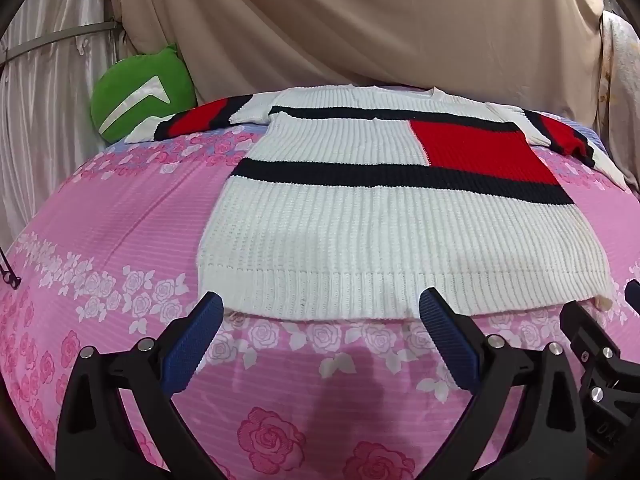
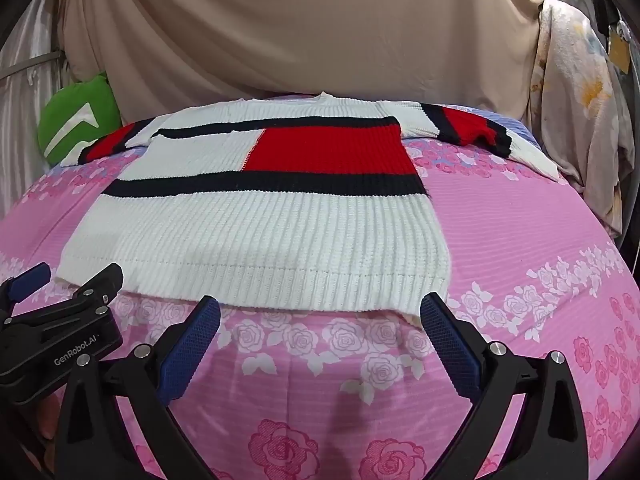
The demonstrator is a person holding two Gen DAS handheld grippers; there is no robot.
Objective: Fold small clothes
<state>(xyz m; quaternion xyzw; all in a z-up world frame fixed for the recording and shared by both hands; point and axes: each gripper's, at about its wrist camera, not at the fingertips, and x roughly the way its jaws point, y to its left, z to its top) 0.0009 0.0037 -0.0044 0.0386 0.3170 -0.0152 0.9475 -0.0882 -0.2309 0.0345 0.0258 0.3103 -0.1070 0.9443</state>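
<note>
A white ribbed knit sweater point(image 1: 384, 232) with black stripes and a red block lies flat and spread out on the pink floral bedsheet point(image 1: 120, 240), sleeves out to both sides, hem toward me. It also shows in the right wrist view point(image 2: 256, 232). My left gripper point(image 1: 322, 304) is open and empty, its blue pads just short of the hem. My right gripper point(image 2: 320, 306) is open and empty at the hem's right part. The left gripper shows at the left edge of the right wrist view point(image 2: 66, 278), and part of the right gripper at the right edge of the left view.
A green round cushion point(image 1: 140, 96) sits at the bed's far left; it also shows in the right wrist view point(image 2: 78, 118). Beige drapes point(image 1: 360, 20) hang behind the bed. A floral cloth point(image 2: 580, 120) hangs at the right.
</note>
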